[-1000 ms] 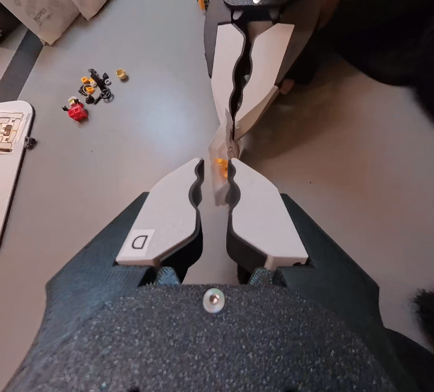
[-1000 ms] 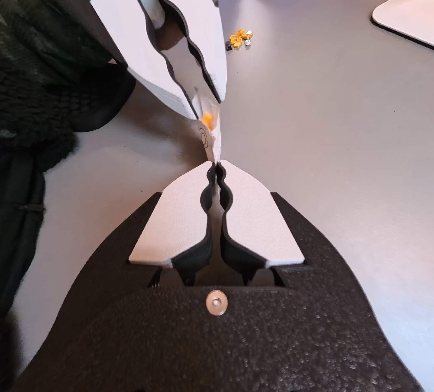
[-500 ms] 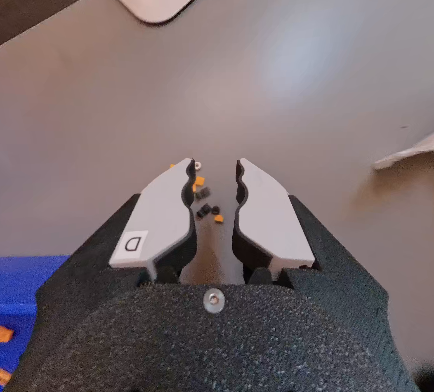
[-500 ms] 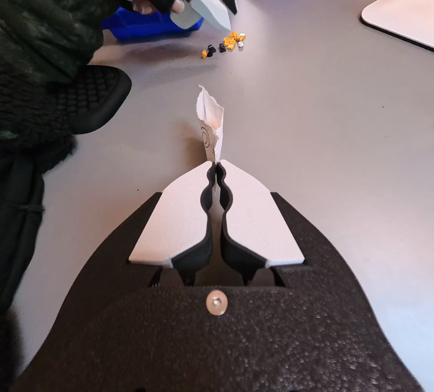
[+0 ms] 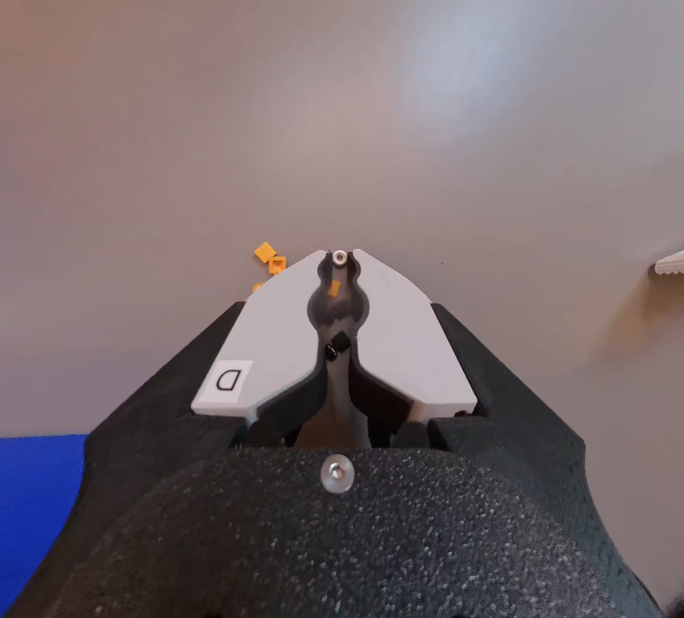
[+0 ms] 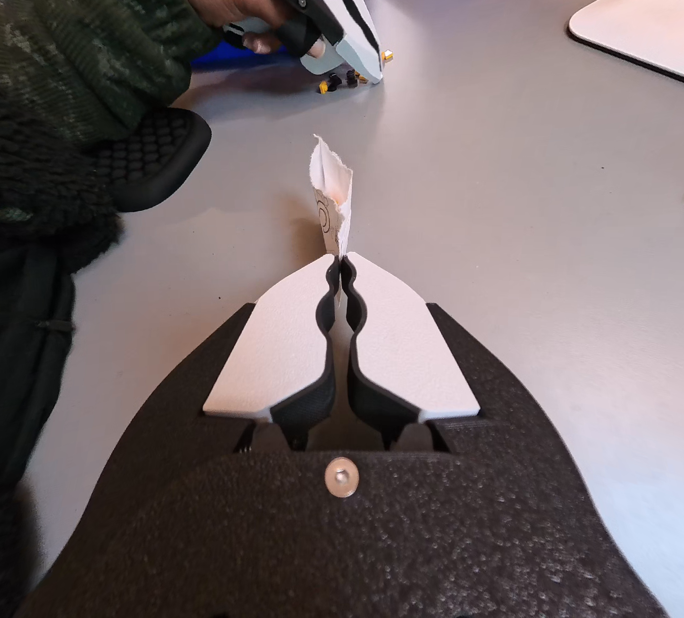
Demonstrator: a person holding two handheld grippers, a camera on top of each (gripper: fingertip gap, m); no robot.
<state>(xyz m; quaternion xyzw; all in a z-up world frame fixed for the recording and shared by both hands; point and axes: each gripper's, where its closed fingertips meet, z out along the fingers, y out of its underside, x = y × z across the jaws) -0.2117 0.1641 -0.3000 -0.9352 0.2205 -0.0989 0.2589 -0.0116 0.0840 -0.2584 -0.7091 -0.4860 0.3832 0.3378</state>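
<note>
Pinching a tiny white ring [image 5: 339,257] at its very tips, the L gripper [image 5: 339,261] is nearly closed, w/ both pads seeming to touch the ring's sides. The ring sits low at the grey table [image 5: 444,119], amid loose orange bits [image 5: 272,259] and black bits [image 5: 338,343] that show thru the jaw gap. Judgement: the hold is right at the tip edge, so it looks marginal. Squeeze should be steady and square across the ring, not angled, or it may pop out. Keep the tips clear of the orange bits just beside the L finger so nothing else gets nudged. R gripper [image 6: 339,259] is pressed shut on the bottom edge of a torn paper packet [image 6: 331,185]. The packet stands upright w/ its ripped mouth up and an orange tint inside. Prob best to hold it level and firm so nothing spills. Blue bin [image 5: 37,489] sits just L of the L gripper.
</note>
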